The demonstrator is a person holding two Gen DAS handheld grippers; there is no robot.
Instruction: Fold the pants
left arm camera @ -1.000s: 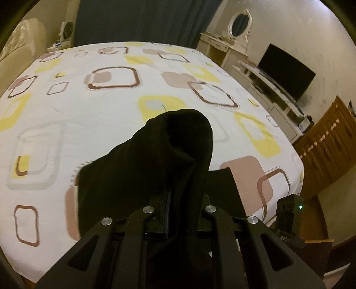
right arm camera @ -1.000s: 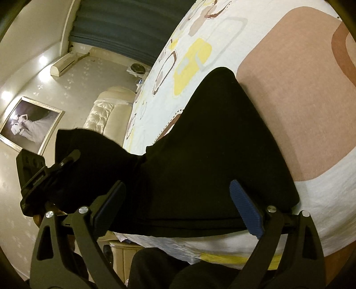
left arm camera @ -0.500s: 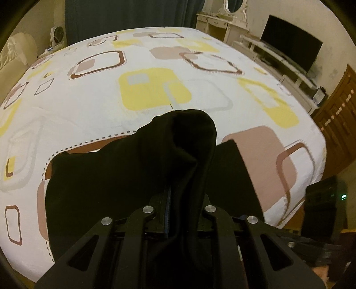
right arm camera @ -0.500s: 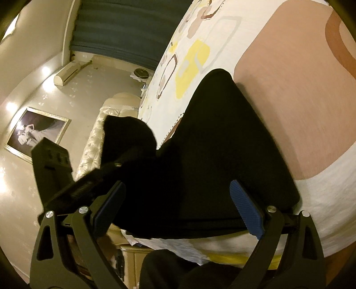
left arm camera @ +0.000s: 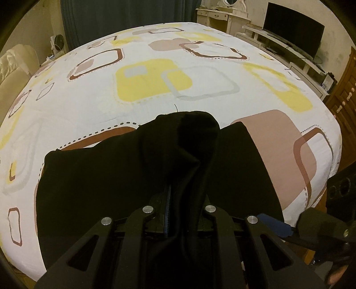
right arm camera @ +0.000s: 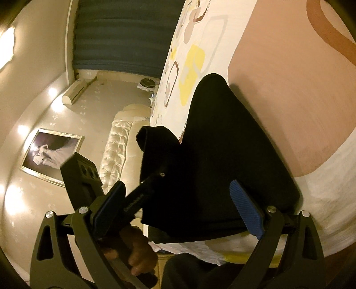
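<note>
Black pants (left arm camera: 100, 177) lie folded near the front edge of the bed (left arm camera: 155, 89). My left gripper (left arm camera: 180, 213) is shut on a bunched end of the pants, which rises as a hump in front of the camera. In the right wrist view the pants (right arm camera: 222, 155) spread on the bed sheet (right arm camera: 289, 89), and the left gripper (right arm camera: 153, 180) holds the raised fold at left. My right gripper (right arm camera: 178, 211) is open with blue pads, empty, just in front of the pants' near edge. One of its blue pads (left arm camera: 276, 224) shows at lower right in the left wrist view.
The bed has a white sheet with yellow, brown and grey squares. A TV (left arm camera: 293, 26) on a low cabinet and a wooden dresser (left arm camera: 344, 100) stand to the right. A cream tufted headboard (right arm camera: 124, 142) and dark curtains (left arm camera: 111, 20) are behind.
My left gripper has carried the held pants end forward over the bed and toward the right gripper. The right gripper has stayed open near the pants' edge.
</note>
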